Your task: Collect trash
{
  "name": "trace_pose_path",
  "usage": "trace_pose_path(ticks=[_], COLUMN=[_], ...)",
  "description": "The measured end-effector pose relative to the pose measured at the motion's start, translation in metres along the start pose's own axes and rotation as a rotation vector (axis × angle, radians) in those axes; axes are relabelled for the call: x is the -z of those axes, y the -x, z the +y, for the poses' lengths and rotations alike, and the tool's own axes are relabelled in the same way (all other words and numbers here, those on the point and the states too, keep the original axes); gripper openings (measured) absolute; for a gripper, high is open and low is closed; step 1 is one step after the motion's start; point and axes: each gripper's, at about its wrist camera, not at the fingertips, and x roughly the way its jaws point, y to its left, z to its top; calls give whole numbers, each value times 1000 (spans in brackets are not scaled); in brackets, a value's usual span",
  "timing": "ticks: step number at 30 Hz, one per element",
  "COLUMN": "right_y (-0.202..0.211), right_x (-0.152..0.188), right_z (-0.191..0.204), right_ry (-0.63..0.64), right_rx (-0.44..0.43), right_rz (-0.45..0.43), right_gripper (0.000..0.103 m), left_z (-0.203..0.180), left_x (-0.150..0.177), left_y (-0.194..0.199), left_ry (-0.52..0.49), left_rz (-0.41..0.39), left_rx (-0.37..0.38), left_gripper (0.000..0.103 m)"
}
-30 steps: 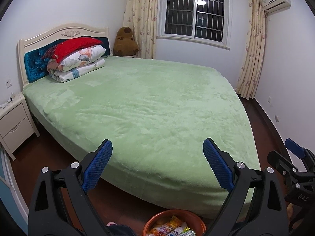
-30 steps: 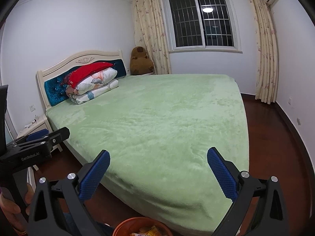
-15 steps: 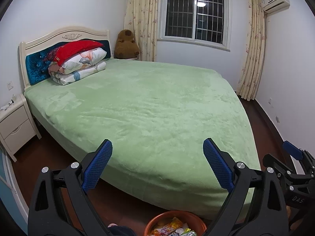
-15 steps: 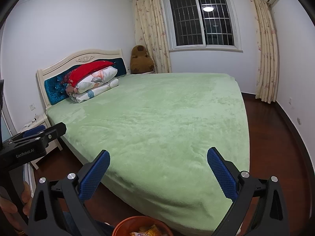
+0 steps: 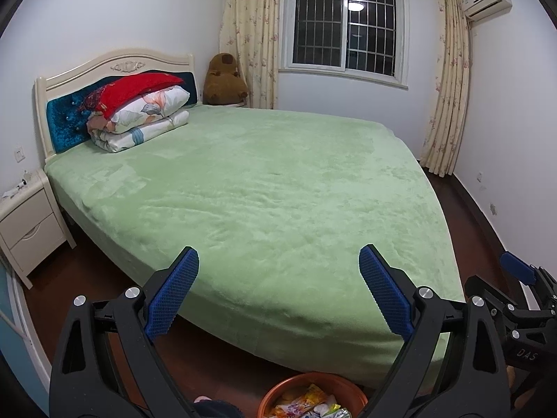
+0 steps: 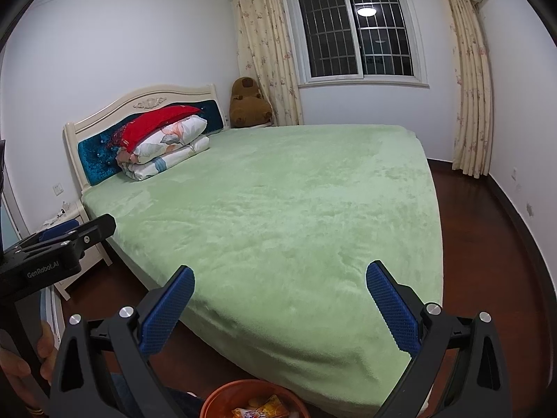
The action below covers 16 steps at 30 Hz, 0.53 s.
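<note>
An orange basin (image 5: pixel 278 392) holding several snack wrappers (image 5: pixel 306 405) sits on the floor at the foot of the bed, below both grippers. The basin's rim (image 6: pixel 216 397) and some wrappers (image 6: pixel 259 409) also show at the bottom of the right wrist view. My left gripper (image 5: pixel 278 289) is open with nothing between its blue pads. My right gripper (image 6: pixel 278 308) is also open and holds nothing. Both point over the green bed (image 5: pixel 264 188), whose surface carries no loose wrappers. The right gripper (image 5: pixel 515 299) appears at the left view's right edge; the left gripper (image 6: pixel 59 244) appears at the right view's left edge.
Folded quilts and a red pillow (image 5: pixel 139 111) lie against the headboard. A white nightstand (image 5: pixel 28 223) stands left of the bed, a brown plush toy (image 5: pixel 224 82) in the far corner. Dark wood floor (image 6: pixel 487 244) runs along the bed's right side toward the curtains (image 5: pixel 449 80). A hand (image 6: pixel 21 362) grips the left handle.
Both cameras have tilted up slightly, so the bed and headboard sit lower in view. Both grippers stay open.
</note>
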Motion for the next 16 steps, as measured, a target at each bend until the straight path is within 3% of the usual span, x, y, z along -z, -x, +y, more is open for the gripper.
trace_pose_path(ticks=[16], right_y=[-3], right_x=[1], right_z=[0], right_ry=[3], right_rx=[-7], right_rz=[8], right_gripper=[97], left_z=[9], left_x=[3], left_y=[-6], left_ry=[27], left_rz=[18], left_rx=[-10], left_gripper=[91])
